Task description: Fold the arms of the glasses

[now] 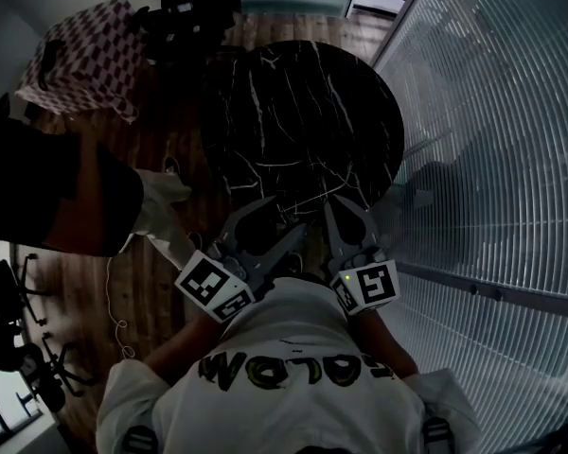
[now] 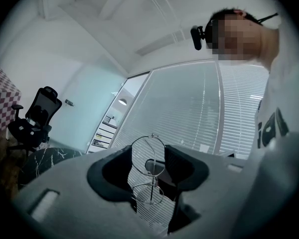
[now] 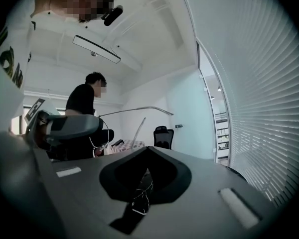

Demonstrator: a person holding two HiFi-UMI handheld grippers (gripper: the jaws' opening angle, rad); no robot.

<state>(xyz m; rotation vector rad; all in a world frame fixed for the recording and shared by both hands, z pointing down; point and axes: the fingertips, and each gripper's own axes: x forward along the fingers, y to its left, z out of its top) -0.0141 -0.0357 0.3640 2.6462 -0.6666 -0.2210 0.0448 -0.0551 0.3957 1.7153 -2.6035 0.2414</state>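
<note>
Thin wire-rim glasses (image 2: 148, 149) hang in the air between the jaws of my left gripper (image 2: 148, 174), one lens above the other. The left gripper (image 1: 289, 214) is shut on them, held close to the person's chest over the near edge of the round black marble table (image 1: 303, 112). My right gripper (image 1: 337, 200) is just to its right, with its jaws shut tip to tip. In the right gripper view a thin wire arm of the glasses (image 3: 139, 127) rises just beyond the right gripper (image 3: 145, 151). Whether the tips touch the arm is not visible.
A second person in a dark top (image 3: 83, 111) stands left of the table, one sleeved arm (image 1: 57, 197) and pale hand reaching in. A checked cloth (image 1: 85, 55) lies far left. Office chairs (image 1: 19, 348) stand on the wood floor, and a slatted glass wall (image 1: 511, 112) runs along the right.
</note>
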